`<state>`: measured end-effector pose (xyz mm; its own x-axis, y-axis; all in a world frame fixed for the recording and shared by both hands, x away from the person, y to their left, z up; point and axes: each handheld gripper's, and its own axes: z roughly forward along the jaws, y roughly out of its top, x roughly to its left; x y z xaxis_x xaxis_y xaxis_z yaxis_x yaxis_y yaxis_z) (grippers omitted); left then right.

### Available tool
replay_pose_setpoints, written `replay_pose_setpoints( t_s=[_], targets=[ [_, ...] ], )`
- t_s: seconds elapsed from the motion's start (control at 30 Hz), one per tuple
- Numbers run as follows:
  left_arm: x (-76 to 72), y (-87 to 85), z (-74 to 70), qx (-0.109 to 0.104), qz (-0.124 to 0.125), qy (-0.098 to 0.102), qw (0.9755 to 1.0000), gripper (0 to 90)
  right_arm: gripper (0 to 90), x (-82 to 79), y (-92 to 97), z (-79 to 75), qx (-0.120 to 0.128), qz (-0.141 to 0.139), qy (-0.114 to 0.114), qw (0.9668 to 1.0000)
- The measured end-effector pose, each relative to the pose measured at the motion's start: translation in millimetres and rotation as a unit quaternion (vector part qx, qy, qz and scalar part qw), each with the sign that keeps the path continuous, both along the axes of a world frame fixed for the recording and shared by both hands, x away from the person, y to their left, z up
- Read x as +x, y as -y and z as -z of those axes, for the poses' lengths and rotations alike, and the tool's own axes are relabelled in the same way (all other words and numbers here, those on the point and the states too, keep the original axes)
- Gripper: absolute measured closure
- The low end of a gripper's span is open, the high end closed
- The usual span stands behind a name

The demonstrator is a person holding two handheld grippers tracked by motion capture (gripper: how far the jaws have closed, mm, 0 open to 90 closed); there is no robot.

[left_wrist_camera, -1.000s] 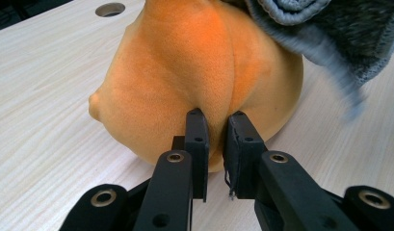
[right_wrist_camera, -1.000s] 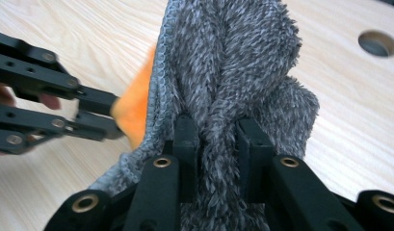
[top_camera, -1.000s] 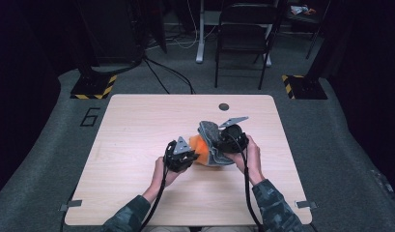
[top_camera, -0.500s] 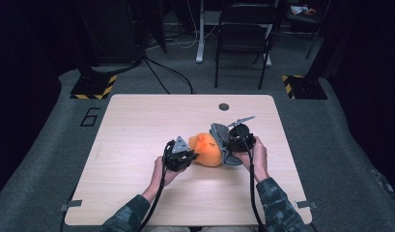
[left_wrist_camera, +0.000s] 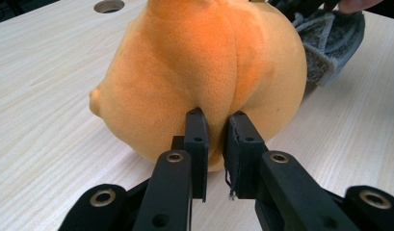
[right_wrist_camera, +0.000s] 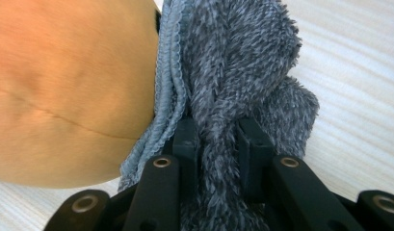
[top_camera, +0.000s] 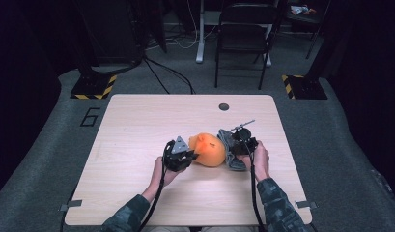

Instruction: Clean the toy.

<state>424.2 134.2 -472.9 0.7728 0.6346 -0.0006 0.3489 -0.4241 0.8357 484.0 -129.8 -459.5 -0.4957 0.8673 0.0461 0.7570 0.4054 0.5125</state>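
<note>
High view: soft orange plush toy (top_camera: 210, 149) pinched, fluffy grey cloth (top_camera: 230, 151) gripped, both on the table (top_camera: 137, 125).
Left gripper (left_wrist_camera: 215, 144) nips a fabric fold; right gripper (right_wrist_camera: 217, 144) clamps bunched pile — light, squashy, grab folds.

The right gripper (top_camera: 236, 145) has pulled the grey cloth (top_camera: 230, 153) off the orange plush toy (top_camera: 209, 150), down to the toy's right side near the desk, so the toy now shows.

The plush toy (top_camera: 210, 150) lies on the table (top_camera: 137, 125), cloth (top_camera: 230, 153) touching its right.
</note>
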Motion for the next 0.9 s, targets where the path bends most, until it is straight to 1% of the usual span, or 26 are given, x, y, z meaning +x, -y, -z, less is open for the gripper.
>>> replay_pose_setpoints(
  t_s=[0.1,0.13,0.17,0.23,0.3,0.37,0.47,0.5,0.53,0.57,0.6,0.67,0.7,0.73,0.77,0.83,0.87,0.9],
  targets=[
    [0.1,-0.3,-0.1,-0.001,-0.001,0.001,1.0,80.3,73.3,0.3,0.9,-1.1,0.002,0.001,0.0,1.0],
    [0.0,-0.5,-0.3,0.001,-0.001,0.001,1.0,80.3,73.4,0.4,1.8,-3.2,-0.001,0.002,0.004,1.0],
    [0.2,-0.8,-0.2,0.0,-0.001,0.001,1.0,80.3,73.4,0.0,2.7,-6.4,-0.001,-0.003,0.007,1.0],
    [0.3,-1.5,-0.5,-0.001,0.002,-0.003,1.0,80.3,73.5,-2.1,3.0,-14.7,0.002,-0.003,0.018,0.9998],
    [0.0,-0.9,-0.2,-0.003,0.0,0.0,1.0,80.3,73.5,-5.8,3.2,-25.6,0.005,-0.004,0.031,0.9995],
    [-0.4,-0.2,-0.4,-0.001,0.001,0.002,1.0,80.3,73.5,-9.4,2.6,-36.7,0.017,-0.01,0.047,0.9987],
    [-1.0,0.4,-0.8,0.001,0.003,0.003,1.0,80.3,73.5,-16.5,-2.0,-52.6,0.05,-0.025,0.061,0.9965],
    [-0.9,0.5,-0.6,0.0,0.003,0.004,1.0,80.3,73.5,-19.0,-4.7,-56.9,0.058,-0.033,0.067,0.9955],
    [-1.0,0.5,-0.7,0.0,0.004,0.004,1.0,80.2,73.5,-22.0,-8.7,-60.7,0.064,-0.038,0.071,0.9947],
    [-0.9,0.5,-0.6,-0.001,0.004,0.004,1.0,80.3,73.5,-24.9,-12.7,-63.9,0.062,-0.047,0.077,0.9939],
    [-0.9,0.4,-0.7,0.0,0.005,0.003,1.0,80.3,73.5,-27.3,-16.8,-66.4,0.066,-0.056,0.081,0.993],
    [-1.0,0.2,-1.0,0.001,0.007,0.002,1.0,80.2,73.5,-31.8,-24.0,-70.0,0.07,-0.075,0.087,0.9909],
    [-1.1,0.3,-0.9,0.001,0.007,0.003,1.0,80.2,73.4,-34.4,-28.3,-71.6,0.07,-0.078,0.09,0.9904],
    [-1.3,0.2,-1.1,0.002,0.007,0.002,1.0,80.2,73.4,-35.8,-31.4,-72.2,0.075,-0.087,0.096,0.9888],
    [-1.3,0.5,-1.0,0.001,0.007,0.003,1.0,80.2,73.4,-36.7,-33.2,-72.4,0.077,-0.097,0.095,0.9878],
    [-1.4,1.1,-0.5,0.001,0.004,0.008,1.0,80.3,73.4,-37.5,-37.6,-70.5,0.076,-0.101,0.095,0.9875],
    [-1.6,0.9,-0.6,0.003,0.003,0.007,1.0,80.3,73.4,-37.1,-39.5,-68.3,0.071,-0.106,0.091,0.9877],
    [-1.4,0.8,-0.4,0.003,0.003,0.007,1.0,80.3,73.4,-36.9,-40.7,-66.2,0.067,-0.104,0.087,0.9885]
  ],
)
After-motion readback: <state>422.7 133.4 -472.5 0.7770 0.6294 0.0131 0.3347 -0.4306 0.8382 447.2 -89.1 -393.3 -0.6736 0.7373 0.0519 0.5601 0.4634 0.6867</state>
